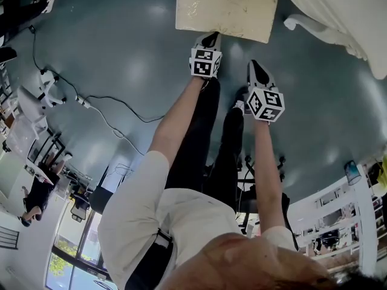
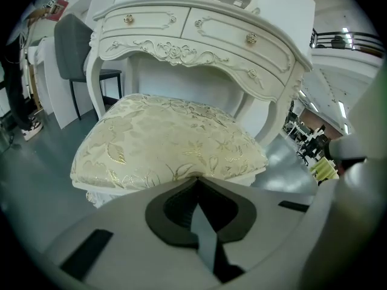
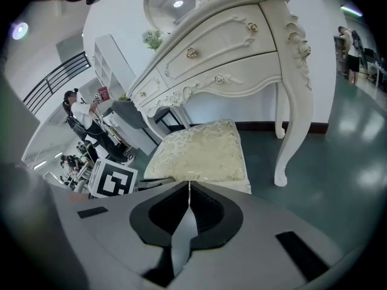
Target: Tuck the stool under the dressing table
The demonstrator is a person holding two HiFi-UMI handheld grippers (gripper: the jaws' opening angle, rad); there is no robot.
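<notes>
The stool's cream, gold-patterned cushion (image 1: 225, 8) lies at the top of the head view, in front of the white dressing table (image 1: 338, 14). In the left gripper view the stool (image 2: 169, 141) stands partly under the carved table (image 2: 199, 35), its front half still outside. My left gripper (image 1: 210, 38) is shut with nothing in it, its tip (image 2: 198, 180) right at the cushion's near edge. My right gripper (image 1: 255, 66) is also shut and empty, held a little back and to the right of the stool (image 3: 202, 153), its tip (image 3: 189, 185) pointing at the cushion.
The table's curved front leg (image 3: 293, 101) stands right of the stool. A grey chair (image 2: 75, 38) sits left of the table. Cables (image 1: 91, 101) trail over the grey floor at the left. An office chair base (image 1: 260, 168) is behind my legs. A person (image 3: 78, 110) sits far back.
</notes>
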